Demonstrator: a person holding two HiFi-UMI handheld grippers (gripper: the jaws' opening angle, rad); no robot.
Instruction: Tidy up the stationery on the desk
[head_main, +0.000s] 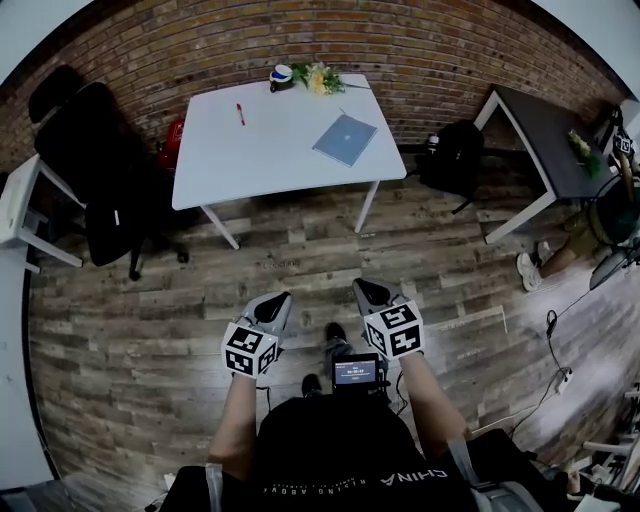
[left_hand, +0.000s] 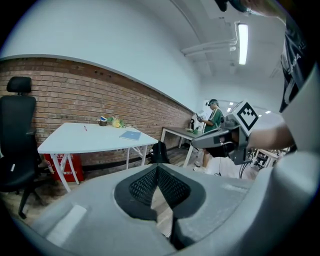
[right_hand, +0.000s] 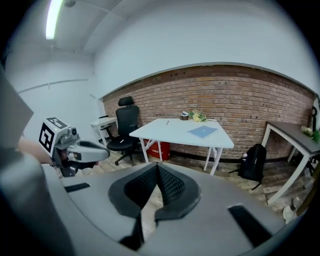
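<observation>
- The left gripper (left_hand: 157, 167) and the right gripper (right_hand: 157, 166) are both closed on nothing — their ribbed pads are pressed together at the tips, and only floor is seen beyond them.
- Both are held over the wooden floor (head_main: 150, 330), well apart from the white desk (head_main: 290, 165), so no tidying is judged to be begun.
- The stationery is found on that desk. A red pen (head_main: 240, 113) lies toward its far left part and a blue notebook (head_main: 345, 139) near its right edge, the two well apart.
- At the far edge a small cup (head_main: 281, 74) and a bunch of yellow flowers (head_main: 318, 78) are set just beside each other.
- The pen is judged light, stiff and smooth, and apt to roll. It is best taken across the middle of the barrel.
- The notebook is judged thin, light and somewhat bendy. Lying flat, it offers little to pinch — a corner or the side nearest the desk's rim is best taken.
- "CHINA" is read on the person's dark shirt (head_main: 330, 440).
- The pale mark on the notebook's cover, the white marks on the red box (left_hand: 69, 167) under the desk and the figures on the small screen (head_main: 355, 373) are too small to be read.
</observation>
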